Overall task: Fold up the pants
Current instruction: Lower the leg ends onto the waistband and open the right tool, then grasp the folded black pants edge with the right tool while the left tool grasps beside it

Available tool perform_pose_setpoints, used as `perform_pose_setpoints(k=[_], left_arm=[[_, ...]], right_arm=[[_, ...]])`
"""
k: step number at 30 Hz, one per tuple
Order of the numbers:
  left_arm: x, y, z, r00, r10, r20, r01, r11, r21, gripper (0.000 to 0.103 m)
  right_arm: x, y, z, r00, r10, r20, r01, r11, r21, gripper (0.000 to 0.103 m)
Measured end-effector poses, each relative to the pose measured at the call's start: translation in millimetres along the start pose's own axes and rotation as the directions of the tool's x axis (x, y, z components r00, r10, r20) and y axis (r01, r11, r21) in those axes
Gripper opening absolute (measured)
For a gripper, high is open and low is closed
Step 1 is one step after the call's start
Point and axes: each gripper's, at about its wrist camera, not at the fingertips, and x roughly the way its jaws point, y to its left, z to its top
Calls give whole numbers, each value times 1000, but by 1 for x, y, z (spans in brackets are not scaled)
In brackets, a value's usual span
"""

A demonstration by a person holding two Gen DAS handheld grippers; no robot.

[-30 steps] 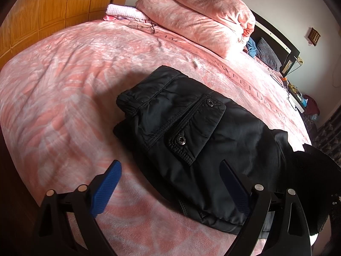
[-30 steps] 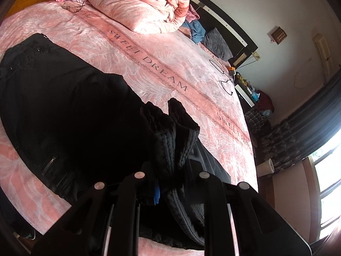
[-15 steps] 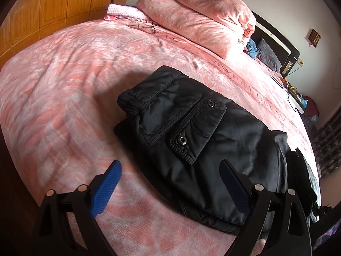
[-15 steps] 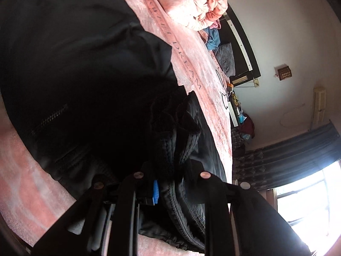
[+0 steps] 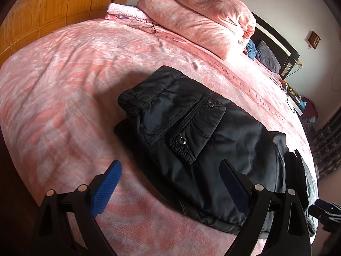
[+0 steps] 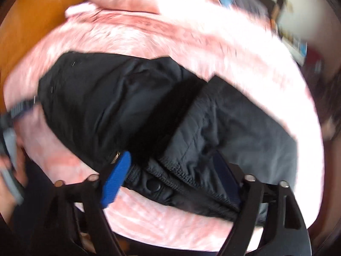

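Folded black pants (image 5: 191, 132) lie on the pink bed (image 5: 64, 81). Left gripper (image 5: 170, 177) hovers over their near edge, released. Right gripper (image 6: 172, 170), jaws opening, straddles their hem ungripped.

Bare blanket (image 5: 70, 98) left of pants (image 5: 204, 140), stacked bedding (image 5: 198, 15) blocking far end

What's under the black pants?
The pink blanket on the bed shows all around the pants, so they lie on it. The pants are folded over themselves, and the layers beneath, and anything between them, are covered.
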Motion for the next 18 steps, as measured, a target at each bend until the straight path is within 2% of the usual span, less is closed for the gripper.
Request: perform_pose_setpoints(k=[1,2,4,6,7,8,14,18], left_arm=[[0,0,0,1000,-1,0,1,1000,-1,94],[0,0,0,1000,-3,-1,3,1000,-2,94],[0,2,0,1000,-6,-2,6,1000,-4,94],[0,2,0,1000,-9,-2,9,1000,-10,94],[0,3,1,1000,-11,-3,11,1000,-13,94],[1,3,1,1000,-13,-7,13,1000,-15,94],[1,5,2,1000,-16,-7,16,1000,-13,94],[0,4,1,1000,-16,-8,16,1000,-14,94]], right_arm=[[11,-10,3,998,50,-45,-48,998,51,73],[20,-16,5,995,65,-74,-59,995,75,72],[34,-22,7,991,75,-114,-62,992,107,58],[38,-29,5,978,167,-122,-145,974,175,27],[38,-29,1,977,180,-118,-156,970,186,26],[36,-26,-3,976,186,-109,-165,970,181,14],[9,-14,-9,975,213,-61,-203,969,140,12],[22,1,-13,972,208,-111,-198,975,99,12]])
